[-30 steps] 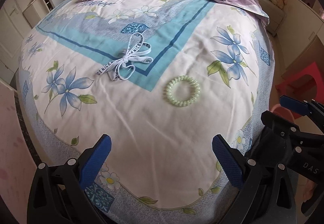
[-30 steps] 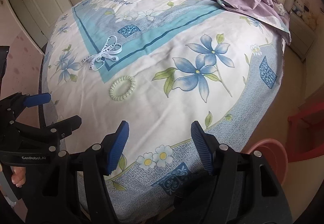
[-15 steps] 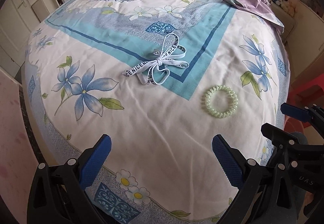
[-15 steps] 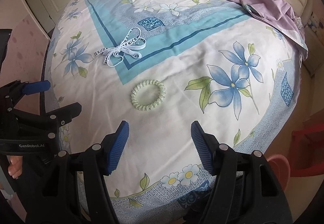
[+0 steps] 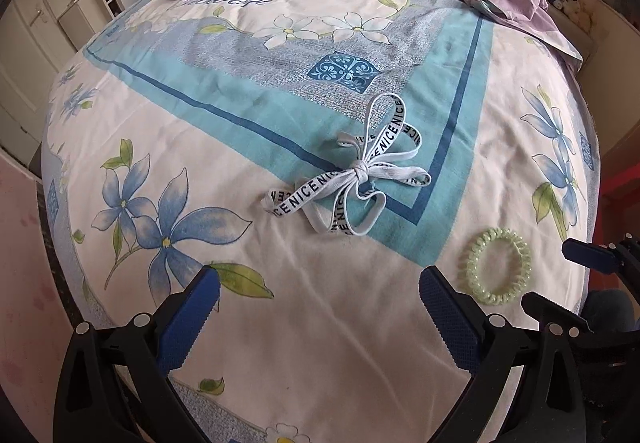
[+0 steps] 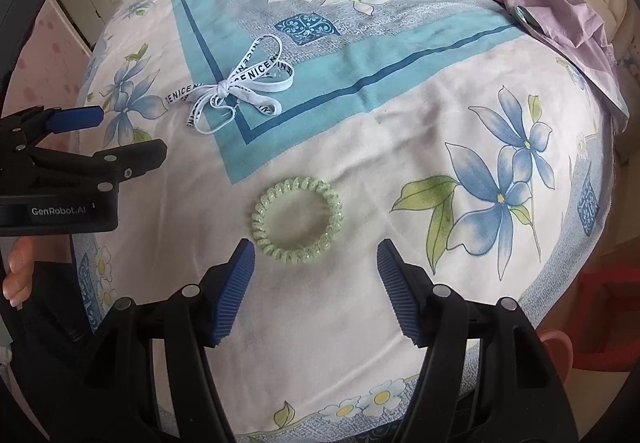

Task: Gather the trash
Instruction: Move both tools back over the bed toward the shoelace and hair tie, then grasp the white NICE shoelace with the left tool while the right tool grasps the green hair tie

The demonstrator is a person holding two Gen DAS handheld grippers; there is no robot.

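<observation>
Both my claws have come lower and further in over the flowered blue-and-white bed cover point(image 5: 320, 323) since a second ago. My left claw point(image 5: 318, 317) gapes wide and empty; the white printed ribbon bow point(image 5: 352, 175) lies just ahead of it. My right claw point(image 6: 316, 283) stands wide too, the pale green coiled plastic hair tie point(image 6: 297, 225) lying just before its pads, untouched.

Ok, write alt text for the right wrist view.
A green coil hair tie lies on a floral bedspread, just ahead of the open right gripper. A knotted white ribbon lies farther up the bed, and the left gripper reaches in from the left edge.
</observation>
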